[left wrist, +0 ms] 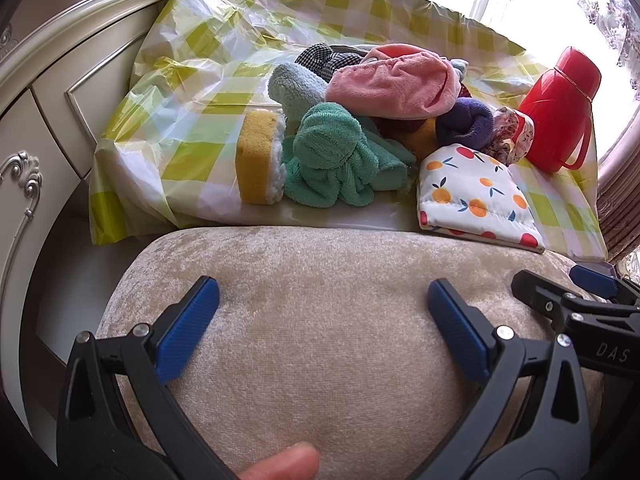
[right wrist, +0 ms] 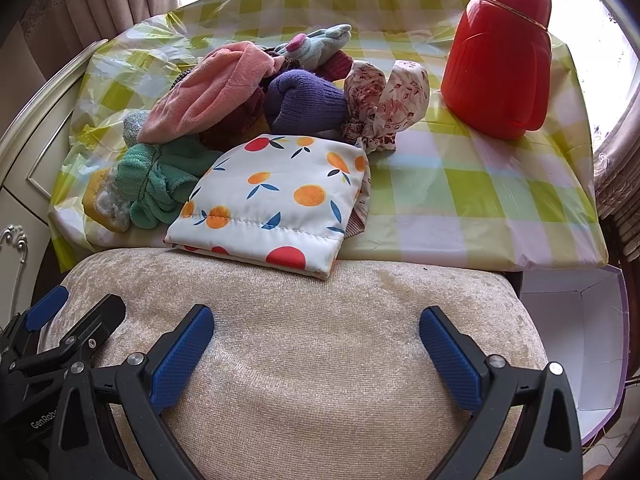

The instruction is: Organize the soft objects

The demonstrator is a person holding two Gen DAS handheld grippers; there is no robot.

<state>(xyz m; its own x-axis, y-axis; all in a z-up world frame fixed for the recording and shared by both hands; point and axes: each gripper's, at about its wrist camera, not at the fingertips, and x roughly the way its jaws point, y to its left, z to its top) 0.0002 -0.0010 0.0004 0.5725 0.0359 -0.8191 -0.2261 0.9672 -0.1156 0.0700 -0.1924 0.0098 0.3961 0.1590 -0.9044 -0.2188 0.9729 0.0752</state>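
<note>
A heap of soft things lies on the checked table cover (left wrist: 192, 120) (right wrist: 460, 184): a yellow sponge (left wrist: 258, 156) (right wrist: 102, 200), a green towel (left wrist: 332, 160) (right wrist: 156, 184), a light blue cloth (left wrist: 294, 90), a pink towel (left wrist: 392, 84) (right wrist: 208, 96), a purple sock roll (left wrist: 466, 122) (right wrist: 304, 104), a floral cloth bundle (left wrist: 512, 134) (right wrist: 380, 108) and a fruit-print padded mat (left wrist: 476, 196) (right wrist: 276, 200). My left gripper (left wrist: 323, 308) hangs open above the beige stool cushion (left wrist: 328, 360), short of the heap. Beside it over the cushion (right wrist: 320, 380), my right gripper (right wrist: 317, 336) is open and empty too.
A red thermos jug (left wrist: 558, 112) (right wrist: 500, 56) stands at the table's far right. An open white box (right wrist: 576, 340) sits low to the right of the stool. A cream cabinet (left wrist: 44, 120) flanks the left, with curtains and a bright window behind.
</note>
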